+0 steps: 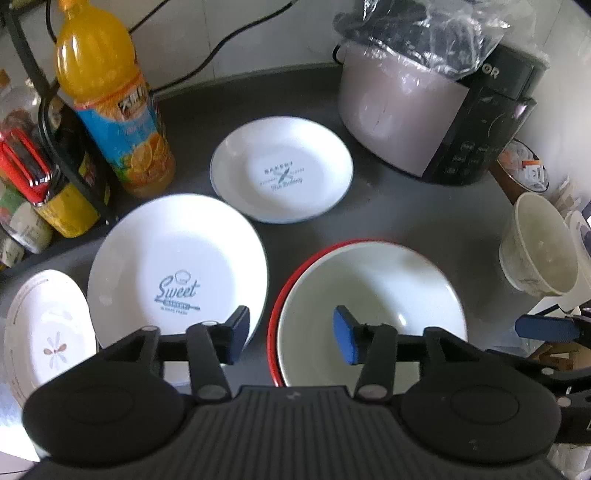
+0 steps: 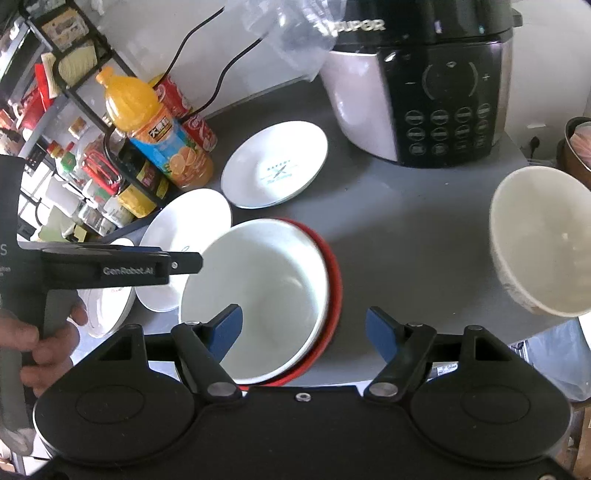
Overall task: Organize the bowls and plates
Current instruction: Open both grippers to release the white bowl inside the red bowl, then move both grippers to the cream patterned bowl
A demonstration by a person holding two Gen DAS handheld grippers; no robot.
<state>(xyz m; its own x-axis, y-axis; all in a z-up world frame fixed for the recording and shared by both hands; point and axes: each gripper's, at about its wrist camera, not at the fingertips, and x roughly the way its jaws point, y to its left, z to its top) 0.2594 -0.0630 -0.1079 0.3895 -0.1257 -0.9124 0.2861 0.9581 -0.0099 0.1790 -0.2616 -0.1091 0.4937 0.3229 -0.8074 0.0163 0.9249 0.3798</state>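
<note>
**Both jaws open, nothing held; bowl sits nested in red-rimmed plate**

Your grey bench carries everything. Biggest item is the pressure cooker at the back right, clear plastic bag draped over its lid, well apart from the dishes. At the left edge, a black wire rack full of condiment bottles, with the orange juice bottle standing just in front of it and close to the plates.

Task items: the white bowl sits inside the red-rimmed plate, directly ahead of both grippers. Left of it, nearly touching, is the "Sweet" plate. Behind both, apart from them, is the smaller blue-rimmed plate. At the far left a floral-pattern dish sits right by the "Sweet" plate. At the right bench edge a cream bowl is tipped on its side, mouth facing you, well apart from the nested pair.

Your left gripper has jaws apart over the gap between the "Sweet" plate and the red rim, gripping nothing. Your right gripper has jaws wider apart over the near side of the white bowl, also empty. Your left hand on its handle shows in the right wrist view, over the floral dish.
</note>
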